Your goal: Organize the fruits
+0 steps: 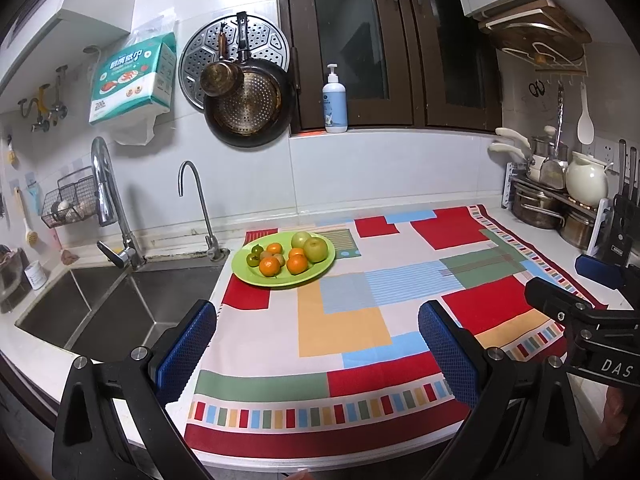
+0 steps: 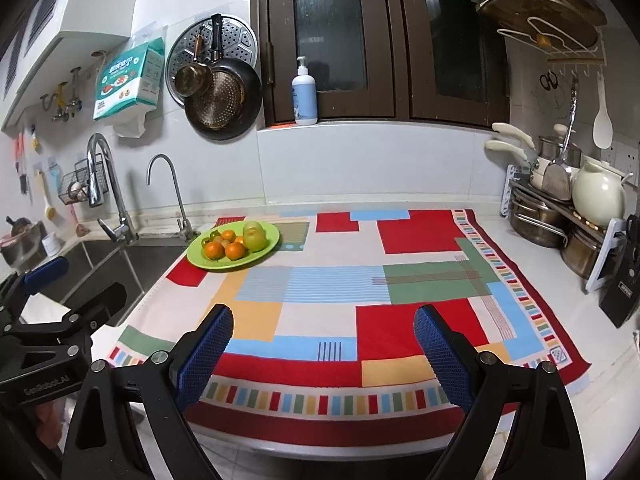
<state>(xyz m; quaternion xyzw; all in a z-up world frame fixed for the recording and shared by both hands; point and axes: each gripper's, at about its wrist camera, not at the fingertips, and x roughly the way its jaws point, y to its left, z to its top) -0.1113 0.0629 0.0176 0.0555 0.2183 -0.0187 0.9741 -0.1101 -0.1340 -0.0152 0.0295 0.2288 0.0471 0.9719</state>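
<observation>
Presently all fruits (image 1: 282, 255) are being seen gathered on the green plate (image 1: 324, 266) beside the sink (image 1: 120, 304), both grippers, left (image 1: 316, 344) and right (image 2: 323, 346), being held wide and empty over the cloth (image 1: 344, 332), fitting either sorted-already or sorting-pending.

Plate (image 1: 324, 268) w/ fruit sits at far-left corner of cloth (image 1: 352, 344) on counter, just right of sink (image 1: 116, 304); two apples (image 1: 310, 245) at plate's back right, small citrus (image 1: 276, 262) in front & to their left. Two taps (image 1: 116, 216) stand behind sink. Soap bottle (image 1: 335, 100) on sill behind cloth; pot rack (image 1: 560, 200) at far right, beyond cloth's edge.
</observation>
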